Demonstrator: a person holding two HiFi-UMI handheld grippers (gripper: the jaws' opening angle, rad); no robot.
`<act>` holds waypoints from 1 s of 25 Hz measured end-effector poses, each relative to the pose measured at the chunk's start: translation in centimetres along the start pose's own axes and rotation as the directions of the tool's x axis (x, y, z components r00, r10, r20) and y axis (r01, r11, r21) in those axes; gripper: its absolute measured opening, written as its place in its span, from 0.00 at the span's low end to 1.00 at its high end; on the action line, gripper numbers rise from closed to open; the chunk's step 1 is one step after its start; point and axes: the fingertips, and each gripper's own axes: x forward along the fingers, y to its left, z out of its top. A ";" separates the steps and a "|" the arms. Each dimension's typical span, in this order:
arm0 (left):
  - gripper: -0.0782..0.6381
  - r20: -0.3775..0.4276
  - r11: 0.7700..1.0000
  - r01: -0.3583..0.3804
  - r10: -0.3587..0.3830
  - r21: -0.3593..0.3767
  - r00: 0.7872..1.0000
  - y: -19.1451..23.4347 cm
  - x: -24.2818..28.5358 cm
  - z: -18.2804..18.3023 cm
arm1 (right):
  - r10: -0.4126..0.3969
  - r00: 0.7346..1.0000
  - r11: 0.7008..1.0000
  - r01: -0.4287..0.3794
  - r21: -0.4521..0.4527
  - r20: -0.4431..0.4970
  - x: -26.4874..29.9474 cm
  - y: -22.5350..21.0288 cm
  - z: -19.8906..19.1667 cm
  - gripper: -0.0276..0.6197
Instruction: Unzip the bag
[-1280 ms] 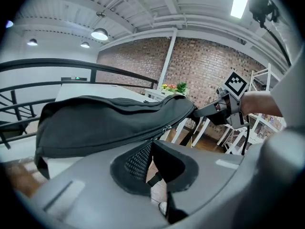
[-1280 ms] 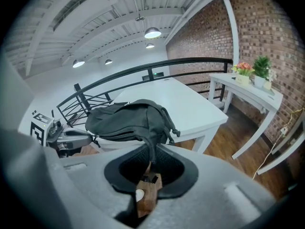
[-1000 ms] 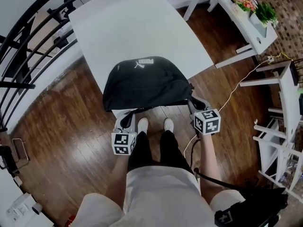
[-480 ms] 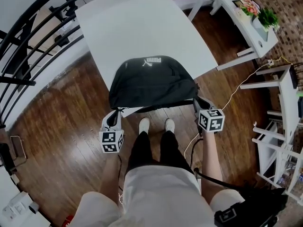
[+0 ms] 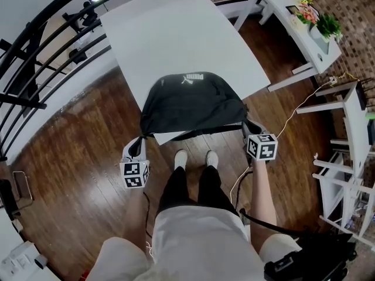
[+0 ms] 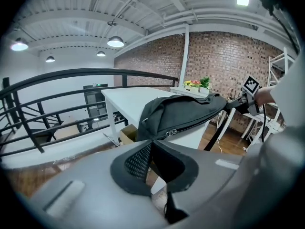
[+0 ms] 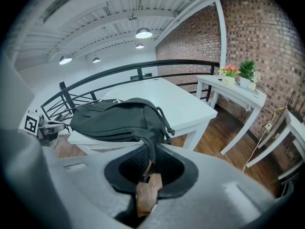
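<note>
A black bag point(image 5: 190, 101) lies at the near edge of the white table point(image 5: 170, 34), pulled taut between both grippers. My left gripper point(image 5: 139, 143) is shut on the black fabric at the bag's left end point(image 6: 151, 149). A metal zipper slider point(image 6: 172, 132) sits close to that end, and the zipper line runs away along the bag's side. At the right end my right gripper point(image 5: 246, 127) is shut on a brown tab point(image 7: 145, 192) joined to the bag point(image 7: 116, 118). Whether the zipper stands open I cannot tell.
A black railing point(image 5: 35, 51) runs along the left. At the right stand a white side table point(image 5: 304, 22) with potted plants and a white frame point(image 5: 351, 133). A cable point(image 5: 293, 113) trails over the wood floor. The person's legs and shoes point(image 5: 193, 160) are between the grippers.
My left gripper has swung out to the left, drawing the bag's left end with it. The right gripper has stayed at the bag's right end.
</note>
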 end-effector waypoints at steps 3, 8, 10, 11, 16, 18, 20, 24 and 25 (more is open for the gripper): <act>0.14 -0.007 0.999 0.020 -0.020 0.037 1.000 0.6 -0.2 -0.1 | -0.023 1.000 0.999 0.022 -0.023 -0.006 0.0 -0.2 -0.1 0.10; 0.15 -0.024 0.994 0.100 -0.099 0.045 0.995 -0.5 -0.5 -0.4 | -0.054 0.998 0.998 0.054 -0.024 -0.023 0.9 -0.2 -0.4 0.10; 0.16 -0.031 0.993 0.116 -0.114 0.038 0.993 -1.4 -1.5 -1.2 | -0.058 0.996 0.997 0.054 -0.059 -0.062 0.8 -0.4 -1.6 0.12; 0.16 -0.034 0.992 0.117 -0.116 0.035 0.993 -1.7 -2.3 -1.7 | -0.064 0.995 0.995 0.057 -0.081 -0.082 0.5 -0.6 -2.5 0.12; 0.18 -0.015 0.997 0.078 -0.078 0.003 0.997 -2.3 -7.2 -3.6 | -0.082 0.996 0.995 0.080 -0.054 -0.035 -3.7 -1.5 -4.7 0.13; 0.17 0.026 0.998 0.064 -0.064 -0.003 0.998 -3.9 -9.5 -3.6 | -0.050 0.996 0.999 0.052 -0.016 0.069 -7.1 -0.6 -4.4 0.13; 0.15 0.093 0.998 0.058 -0.059 0.013 0.994 -6.6 -11.9 -2.2 | -0.005 0.978 1.000 0.006 -0.001 0.206 -11.3 1.2 -3.5 0.10; 0.13 0.270 0.996 0.063 -0.079 0.069 0.960 -15.0 -18.3 3.6 | 0.115 0.893 0.993 -0.095 -0.066 0.436 -21.6 6.0 -2.6 0.03; 0.13 0.317 0.994 0.068 -0.092 0.089 0.944 -17.5 -20.3 5.4 | 0.145 0.868 0.989 -0.113 -0.095 0.476 -24.4 7.2 -2.7 0.03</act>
